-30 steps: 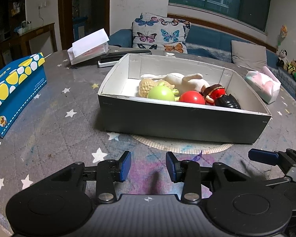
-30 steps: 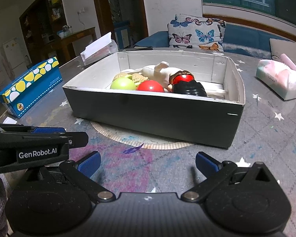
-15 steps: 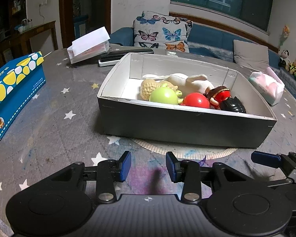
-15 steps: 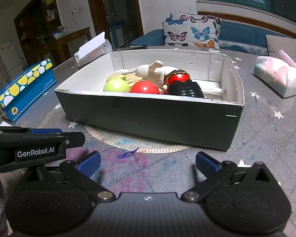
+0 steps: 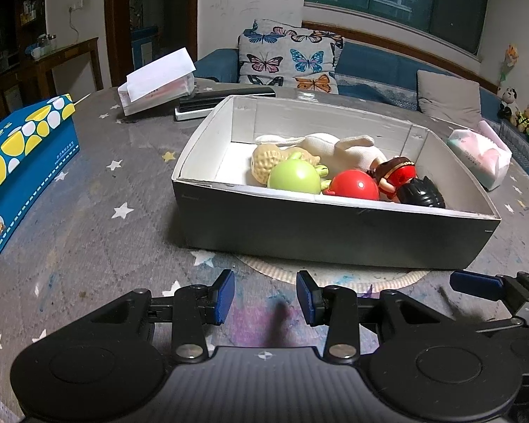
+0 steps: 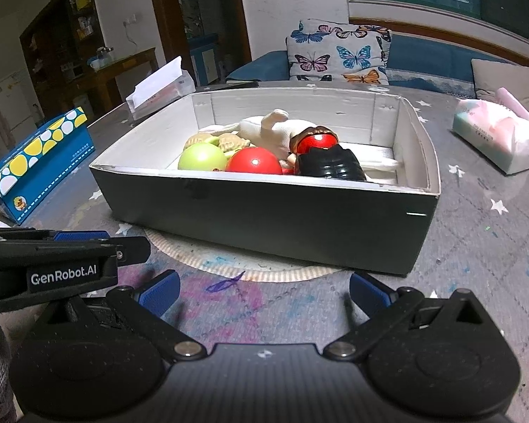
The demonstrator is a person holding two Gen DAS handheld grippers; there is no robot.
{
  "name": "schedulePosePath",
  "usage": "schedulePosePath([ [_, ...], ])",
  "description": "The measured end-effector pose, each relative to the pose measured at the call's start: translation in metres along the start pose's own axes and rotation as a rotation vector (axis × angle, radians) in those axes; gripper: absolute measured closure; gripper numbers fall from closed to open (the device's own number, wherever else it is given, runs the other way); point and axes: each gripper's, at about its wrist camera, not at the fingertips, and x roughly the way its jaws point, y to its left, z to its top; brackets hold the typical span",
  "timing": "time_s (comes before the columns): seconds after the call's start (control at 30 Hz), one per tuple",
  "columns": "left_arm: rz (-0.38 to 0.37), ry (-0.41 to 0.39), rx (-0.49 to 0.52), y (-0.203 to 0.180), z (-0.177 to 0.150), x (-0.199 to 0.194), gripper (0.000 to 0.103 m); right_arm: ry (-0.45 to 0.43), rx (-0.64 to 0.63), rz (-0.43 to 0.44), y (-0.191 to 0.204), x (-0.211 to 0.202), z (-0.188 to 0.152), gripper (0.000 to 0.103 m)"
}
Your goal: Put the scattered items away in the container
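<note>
A dark box with a white inside (image 5: 328, 232) (image 6: 264, 218) stands on a round paper mat on the table. Inside it lie a green ball (image 5: 293, 177) (image 6: 201, 157), a red ball (image 5: 354, 185) (image 6: 253, 160), a tan peanut toy (image 5: 268, 158), a white plush rabbit (image 5: 338, 148) (image 6: 268, 130), a red doll (image 5: 396, 174) (image 6: 314, 141) and a black figure (image 5: 421, 194) (image 6: 331, 164). My left gripper (image 5: 265, 298) is empty, jaws narrowly apart, in front of the box. My right gripper (image 6: 262, 290) is wide open and empty beside it.
A blue and yellow tissue box (image 5: 21, 162) (image 6: 38, 162) stands at the left. A white tissue holder (image 5: 158, 81) and a black remote (image 5: 225, 100) lie behind the box. A pink tissue pack (image 5: 479, 155) (image 6: 497, 137) lies at the right.
Both grippers have risen and tilted slightly, so the box's contents show more. Their jaw openings are unchanged and nothing in the box moved.
</note>
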Motion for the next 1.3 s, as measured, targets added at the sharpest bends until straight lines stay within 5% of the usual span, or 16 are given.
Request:
schedulePosePath([
  [1.3,0.02,-0.011,0.007,0.003,0.014,0.01,0.062,0.014,0.035,-0.032,-0.002,0.014,0.009,0.0],
])
